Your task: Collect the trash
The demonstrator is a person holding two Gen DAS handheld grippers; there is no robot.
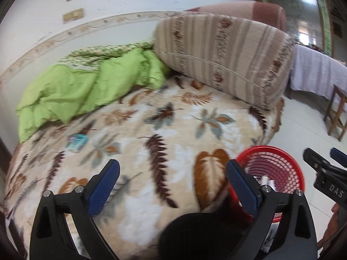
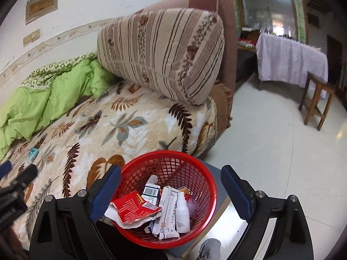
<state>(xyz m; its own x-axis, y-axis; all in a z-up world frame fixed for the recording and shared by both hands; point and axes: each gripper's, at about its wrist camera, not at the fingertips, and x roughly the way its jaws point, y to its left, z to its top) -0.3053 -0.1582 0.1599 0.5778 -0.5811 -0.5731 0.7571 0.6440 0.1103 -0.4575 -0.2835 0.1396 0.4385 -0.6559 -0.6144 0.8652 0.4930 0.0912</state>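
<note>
Left wrist: left gripper [image 1: 172, 176] nearest, jaws spread wide, nothing between them, pads clear of the blanket [image 1: 164, 130]. Below it, leaf-print blanket on the bed. One small teal wrapper [image 1: 76, 142] lies on the blanket left of the gripper, near the green duvet [image 1: 65, 91]. Blurry, can't tell what it is exactly. Red basket [image 1: 292, 164] sits just right of the right finger, off the bed edge. Right gripper's tip pokes in at far right

Right wrist: right gripper [image 2: 171, 191] nearest, jaws also released, empty, hanging above the basket [image 2: 208, 214]. Basket holds a torn red carton [image 2: 134, 208], a white box [image 2: 168, 208], a barcode box [image 2: 151, 191], a small white bottle [image 2: 182, 214]. Wrapper [image 2: 33, 153] visible far left on the blanket, well apart from the basket. Striped cushion [image 2: 162, 56] at the head of the bed, no trash on it that I can see

Read: drop step looks finished, both tools empty. Wrapper seems the last piece on the bed. Next: left gripper goes to the wrapper, comes down low and flat, pinches it without snagging the pile, then carries it over the basket rim
</note>
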